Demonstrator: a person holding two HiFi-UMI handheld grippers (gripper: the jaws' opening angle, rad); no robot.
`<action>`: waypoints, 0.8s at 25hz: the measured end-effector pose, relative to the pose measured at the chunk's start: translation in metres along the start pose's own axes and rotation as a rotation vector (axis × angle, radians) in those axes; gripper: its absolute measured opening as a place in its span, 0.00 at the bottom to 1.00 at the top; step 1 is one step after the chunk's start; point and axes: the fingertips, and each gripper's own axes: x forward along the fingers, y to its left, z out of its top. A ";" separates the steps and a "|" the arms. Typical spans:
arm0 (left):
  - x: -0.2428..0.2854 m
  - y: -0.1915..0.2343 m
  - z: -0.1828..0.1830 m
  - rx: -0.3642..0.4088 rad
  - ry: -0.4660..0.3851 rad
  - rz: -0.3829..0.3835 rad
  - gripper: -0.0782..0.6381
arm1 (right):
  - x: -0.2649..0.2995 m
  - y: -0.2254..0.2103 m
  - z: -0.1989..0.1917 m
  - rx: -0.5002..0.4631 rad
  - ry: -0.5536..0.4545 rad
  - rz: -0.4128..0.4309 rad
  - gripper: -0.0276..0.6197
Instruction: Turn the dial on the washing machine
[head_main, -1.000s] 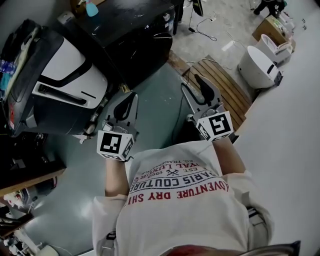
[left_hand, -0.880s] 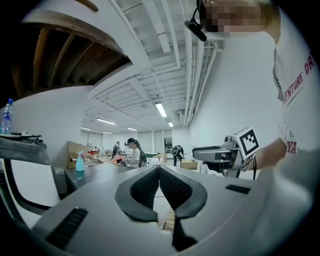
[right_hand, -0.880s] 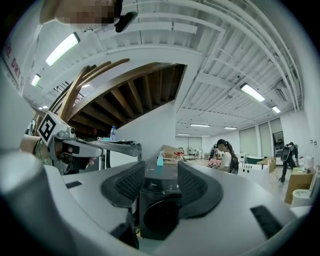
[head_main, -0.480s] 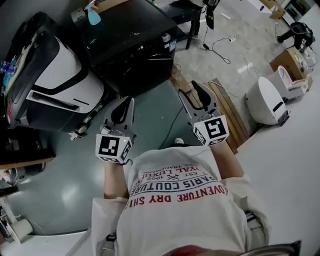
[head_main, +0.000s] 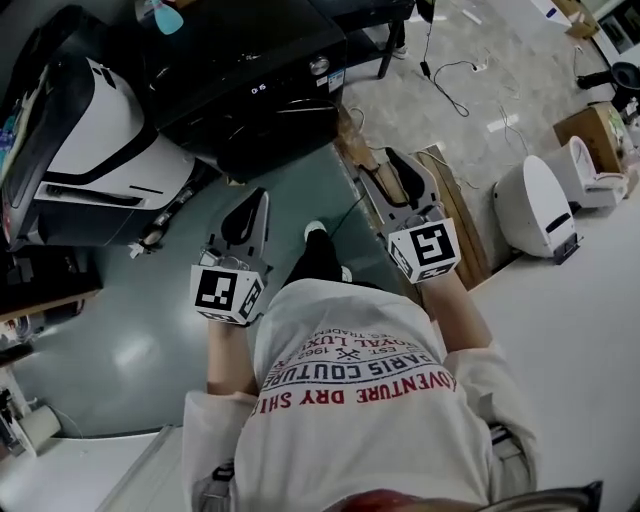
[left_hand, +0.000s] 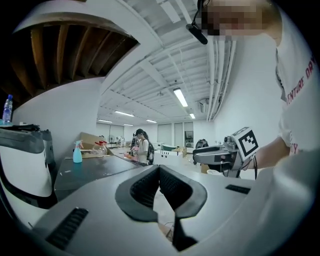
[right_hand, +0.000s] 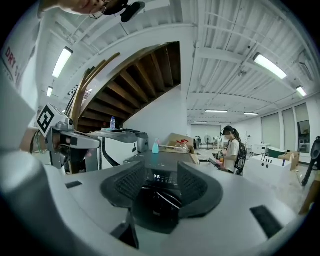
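Observation:
The black washing machine (head_main: 255, 90) stands ahead of me, its lit display (head_main: 258, 88) on the front panel and a round silver dial (head_main: 320, 66) to the right of it. Both grippers hover above the floor, well short of the machine. My left gripper (head_main: 246, 208) is shut with nothing in it; its pads meet at the tips (left_hand: 159, 170). The right gripper (head_main: 398, 172) is open and empty. In the right gripper view the gripper (right_hand: 159, 182) frames the machine's display (right_hand: 157, 176) and dark door (right_hand: 157, 202) from a distance. I cannot make out the dial there.
A white and black appliance (head_main: 100, 150) stands left of the washer; a blue spray bottle (head_main: 160, 15) sits on the washer's top. Wooden slats (head_main: 455, 215), a white rounded unit (head_main: 535, 205), a cardboard box (head_main: 590, 125) and floor cables (head_main: 450, 75) lie right. A person (right_hand: 231, 147) stands far off.
The washing machine has come closer and more central in the head view, and a leg now shows between the grippers. Both grippers keep the same pose and jaw opening.

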 end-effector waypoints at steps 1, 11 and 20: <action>0.008 0.003 -0.002 -0.005 0.005 0.001 0.13 | 0.007 -0.006 -0.002 0.001 0.001 0.005 0.36; 0.122 0.063 -0.030 -0.099 0.038 0.019 0.13 | 0.118 -0.073 -0.030 -0.036 0.071 0.020 0.36; 0.209 0.139 -0.066 -0.158 0.061 0.095 0.13 | 0.242 -0.104 -0.076 -0.064 0.209 0.108 0.37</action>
